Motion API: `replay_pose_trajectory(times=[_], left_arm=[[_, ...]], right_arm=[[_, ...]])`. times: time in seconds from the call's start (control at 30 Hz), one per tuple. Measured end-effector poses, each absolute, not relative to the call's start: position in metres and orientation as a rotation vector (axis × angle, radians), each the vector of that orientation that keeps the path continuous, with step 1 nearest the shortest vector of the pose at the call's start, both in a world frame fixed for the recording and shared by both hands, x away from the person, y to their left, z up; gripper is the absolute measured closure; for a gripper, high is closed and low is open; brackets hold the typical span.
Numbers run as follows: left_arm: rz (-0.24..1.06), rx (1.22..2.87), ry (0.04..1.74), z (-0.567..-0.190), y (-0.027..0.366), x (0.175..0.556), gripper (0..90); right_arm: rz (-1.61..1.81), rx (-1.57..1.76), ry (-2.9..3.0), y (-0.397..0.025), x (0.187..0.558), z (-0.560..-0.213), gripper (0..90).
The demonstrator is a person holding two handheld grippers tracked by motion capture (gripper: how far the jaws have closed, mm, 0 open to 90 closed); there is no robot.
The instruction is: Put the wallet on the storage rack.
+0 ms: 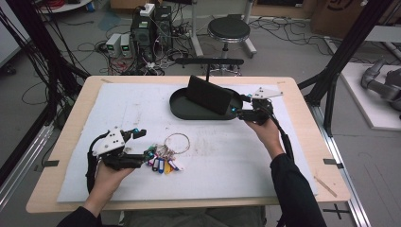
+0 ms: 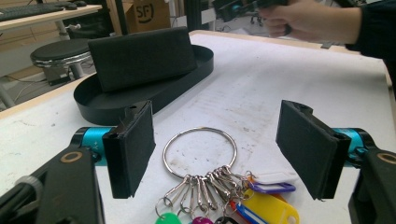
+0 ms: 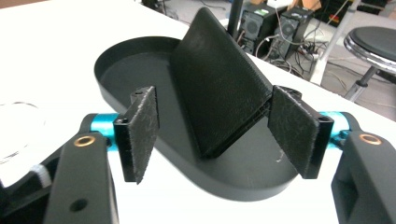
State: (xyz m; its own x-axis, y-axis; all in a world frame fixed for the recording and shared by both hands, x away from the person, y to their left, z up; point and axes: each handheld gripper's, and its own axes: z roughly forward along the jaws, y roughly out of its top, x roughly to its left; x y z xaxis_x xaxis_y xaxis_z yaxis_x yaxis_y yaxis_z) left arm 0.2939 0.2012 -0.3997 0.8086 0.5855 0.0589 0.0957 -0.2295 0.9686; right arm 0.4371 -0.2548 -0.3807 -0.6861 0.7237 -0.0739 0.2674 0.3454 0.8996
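Note:
A steel key ring (image 1: 177, 141) (image 2: 200, 153) with several clips and coloured tags (image 1: 163, 164) (image 2: 269, 206) lies on the white mat. My left gripper (image 1: 145, 143) (image 2: 219, 149) is open, with its jaws on either side of the ring and tags, apart from them. A black oval tray (image 1: 185, 112) (image 3: 122, 58) (image 2: 112, 105) sits at the back middle. Inside it a black flat case (image 1: 208, 95) (image 3: 215, 86) (image 2: 141, 56) stands tilted. My right gripper (image 1: 240, 107) (image 3: 215, 135) is open at the tray's right end, its jaws flanking the case's near edge.
A white mat (image 1: 236, 156) covers most of the wooden table (image 1: 75, 113). Behind the table stand a black stool (image 1: 229, 29), computer boxes (image 1: 151, 28) and loose cables on the floor. Black frame posts (image 1: 352, 42) rise at the right.

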Motion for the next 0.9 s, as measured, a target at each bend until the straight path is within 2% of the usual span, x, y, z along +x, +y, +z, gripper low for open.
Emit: replay_pose_trajectory(times=[0.37, 0.67, 0.9], left_arm=[[0.479, 1.785, 0.556, -0.404, 0.199, 0.313, 27.6], [0.494, 1.796, 0.637, -0.412, 0.204, 0.33, 25.9], [0.53, 1.788, 0.682, -0.411, 0.21, 0.33, 25.0]], right_arm=[[1.41, 0.903, 2.095, -0.3, 0.393, -0.371, 27.9], [1.446, 0.943, 2.038, -0.323, 0.364, -0.377, 24.7], [1.465, 1.028, 1.976, -0.335, 0.35, -0.389, 22.8]])
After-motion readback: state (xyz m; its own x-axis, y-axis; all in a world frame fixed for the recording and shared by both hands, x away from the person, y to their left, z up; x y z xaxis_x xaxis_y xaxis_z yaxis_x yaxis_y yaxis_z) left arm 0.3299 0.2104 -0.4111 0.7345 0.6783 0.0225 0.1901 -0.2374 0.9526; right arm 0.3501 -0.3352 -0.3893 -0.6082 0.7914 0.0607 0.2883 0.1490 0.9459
